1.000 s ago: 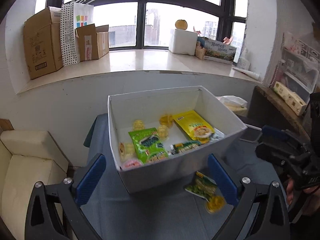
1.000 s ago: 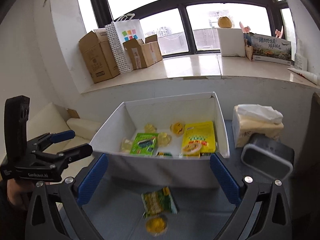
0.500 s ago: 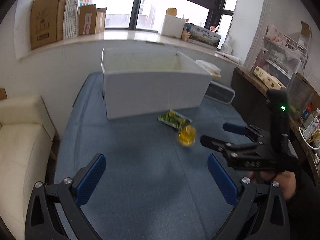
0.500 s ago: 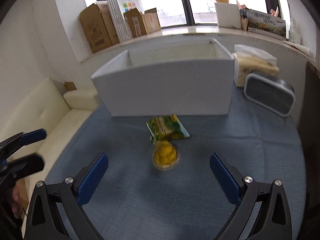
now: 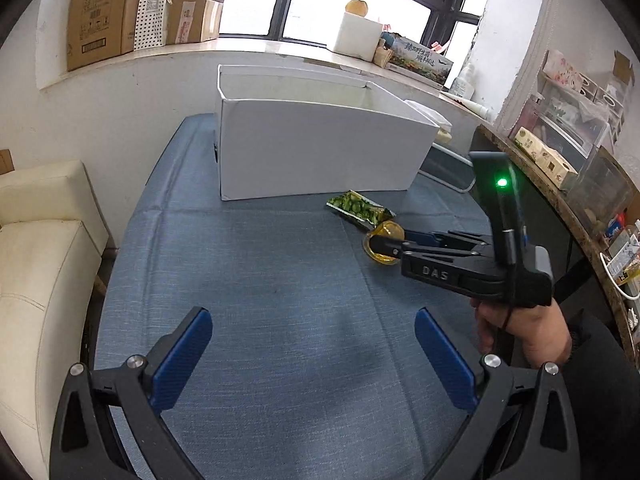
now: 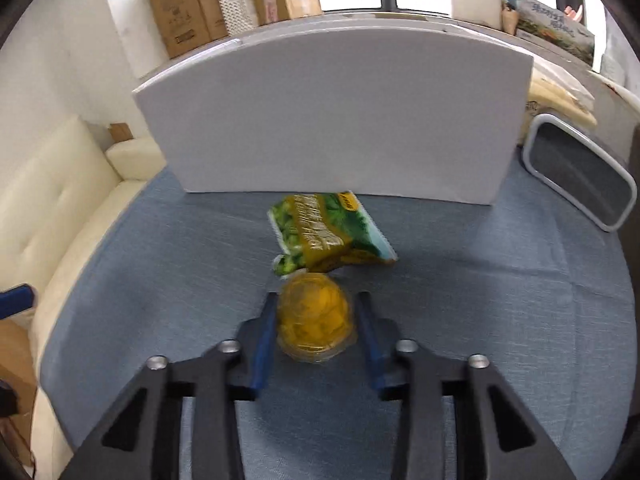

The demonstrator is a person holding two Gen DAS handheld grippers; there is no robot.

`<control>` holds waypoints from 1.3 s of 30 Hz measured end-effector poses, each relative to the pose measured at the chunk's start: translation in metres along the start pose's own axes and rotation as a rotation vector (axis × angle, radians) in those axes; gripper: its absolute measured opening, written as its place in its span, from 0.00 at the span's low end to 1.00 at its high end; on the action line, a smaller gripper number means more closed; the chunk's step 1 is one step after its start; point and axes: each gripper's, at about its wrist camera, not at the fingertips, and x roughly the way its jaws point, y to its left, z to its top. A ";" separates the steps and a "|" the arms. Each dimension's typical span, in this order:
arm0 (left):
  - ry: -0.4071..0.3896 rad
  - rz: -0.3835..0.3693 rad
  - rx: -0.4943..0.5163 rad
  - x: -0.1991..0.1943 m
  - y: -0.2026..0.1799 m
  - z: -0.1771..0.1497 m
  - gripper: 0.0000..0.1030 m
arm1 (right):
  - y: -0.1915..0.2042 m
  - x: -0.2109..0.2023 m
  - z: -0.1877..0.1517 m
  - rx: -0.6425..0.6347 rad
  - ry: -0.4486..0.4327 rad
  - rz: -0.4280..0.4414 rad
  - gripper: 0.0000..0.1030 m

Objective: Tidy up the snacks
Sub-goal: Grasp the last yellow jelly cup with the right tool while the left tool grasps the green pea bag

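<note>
- Now we see our right gripper (image 6: 316,320) closing around the yellow jelly cup (image 6: 314,322) on the blue table (image 6: 160,264).
- Our left gripper (image 5: 312,354) gapes empty.
- White box (image 6: 332,120): contents hidden; green packet (image 6: 328,232) lies just before it.

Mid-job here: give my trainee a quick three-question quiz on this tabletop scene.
1. True or false: the green snack packet lies inside the white box.
2. Which hand-held gripper has the yellow jelly cup between its fingers? A left B right
3. Fill in: the jelly cup's far side touches the ____.

Key: 1 false, it lies on the blue tablecloth; 2 B, jaws closing; 3 green snack packet.
</note>
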 end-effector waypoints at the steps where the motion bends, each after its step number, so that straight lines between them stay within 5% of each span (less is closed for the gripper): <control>1: 0.004 -0.003 0.002 0.002 -0.001 0.000 1.00 | -0.001 -0.004 -0.002 -0.004 -0.012 0.004 0.37; 16: 0.038 0.023 0.153 0.091 -0.058 0.057 1.00 | -0.035 -0.107 -0.055 0.044 -0.126 0.063 0.37; 28: 0.108 0.036 0.197 0.177 -0.083 0.090 0.99 | -0.073 -0.130 -0.088 0.152 -0.137 0.060 0.37; 30: 0.116 0.037 0.188 0.181 -0.082 0.090 0.91 | -0.075 -0.132 -0.090 0.150 -0.137 0.056 0.37; 31: 0.123 0.036 0.189 0.183 -0.082 0.089 0.74 | -0.075 -0.132 -0.091 0.148 -0.138 0.055 0.37; 32: 0.131 0.019 0.188 0.183 -0.081 0.088 0.68 | -0.076 -0.132 -0.092 0.149 -0.139 0.054 0.37; 39: 0.131 -0.038 0.216 0.164 -0.083 0.075 0.50 | -0.073 -0.132 -0.091 0.149 -0.147 0.059 0.37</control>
